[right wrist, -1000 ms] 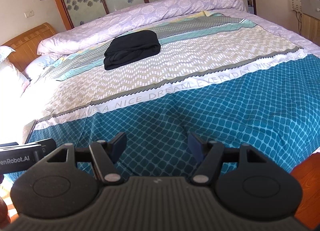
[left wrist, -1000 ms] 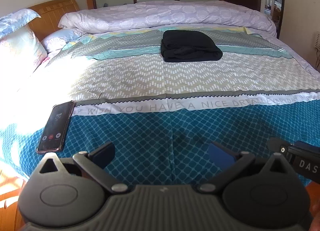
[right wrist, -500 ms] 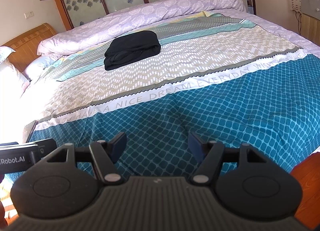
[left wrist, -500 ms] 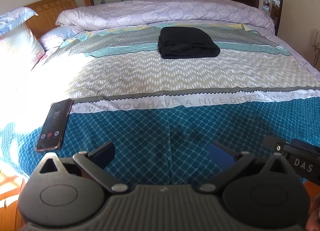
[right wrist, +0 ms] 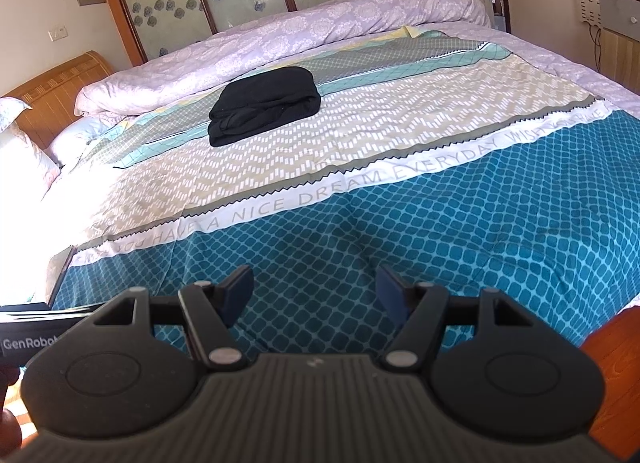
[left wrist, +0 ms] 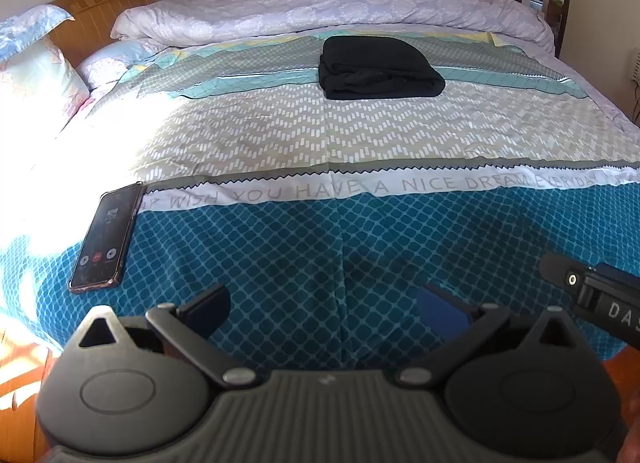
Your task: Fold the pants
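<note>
A white band runs across the bedsheet (left wrist: 280, 135), between its grey zigzag field and its teal field, and carries grey capital letters. In the left wrist view they read "WISH YOU HAVE A NICE DREAM EVERYDAY", the last word blurred; in the right wrist view "HAVE A NICE DREAM EVERYDAY WISH" can be made out. The black body of the right hand-held gripper (left wrist: 600, 299) bears white letters "DAS", cut off by the frame edge. The left hand-held gripper (right wrist: 28, 339) shows "GenRobot" in white. The phone (left wrist: 106, 237) has a lit screen whose writing is too small to read.
</note>
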`<action>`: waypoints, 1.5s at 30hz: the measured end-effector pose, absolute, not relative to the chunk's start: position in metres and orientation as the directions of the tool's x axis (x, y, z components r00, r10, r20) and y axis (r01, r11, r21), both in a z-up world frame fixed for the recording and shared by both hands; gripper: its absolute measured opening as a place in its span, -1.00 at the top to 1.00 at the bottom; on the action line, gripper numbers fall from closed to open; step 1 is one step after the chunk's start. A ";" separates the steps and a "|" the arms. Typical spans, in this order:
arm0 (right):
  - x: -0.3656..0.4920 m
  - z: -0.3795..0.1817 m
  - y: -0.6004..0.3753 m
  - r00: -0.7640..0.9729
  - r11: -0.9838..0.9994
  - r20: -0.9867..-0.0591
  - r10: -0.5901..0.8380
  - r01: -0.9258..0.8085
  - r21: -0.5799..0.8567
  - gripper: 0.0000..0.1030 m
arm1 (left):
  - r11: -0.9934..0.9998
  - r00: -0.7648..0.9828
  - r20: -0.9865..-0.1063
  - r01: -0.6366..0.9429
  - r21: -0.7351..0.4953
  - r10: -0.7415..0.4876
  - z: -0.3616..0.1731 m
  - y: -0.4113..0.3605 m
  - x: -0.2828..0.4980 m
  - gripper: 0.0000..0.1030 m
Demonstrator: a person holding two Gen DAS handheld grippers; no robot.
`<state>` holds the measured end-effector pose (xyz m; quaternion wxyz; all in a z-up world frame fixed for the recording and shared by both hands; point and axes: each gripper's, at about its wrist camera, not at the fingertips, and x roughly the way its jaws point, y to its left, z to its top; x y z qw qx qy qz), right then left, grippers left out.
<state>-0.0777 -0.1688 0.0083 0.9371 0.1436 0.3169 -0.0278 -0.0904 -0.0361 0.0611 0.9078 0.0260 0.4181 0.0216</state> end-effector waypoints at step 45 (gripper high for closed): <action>-0.080 0.008 -0.173 0.803 0.952 -0.593 0.056 0.136 0.274 -0.36 | 0.996 0.638 -0.767 0.003 0.087 0.065 0.057 -0.041 -0.090 -1.00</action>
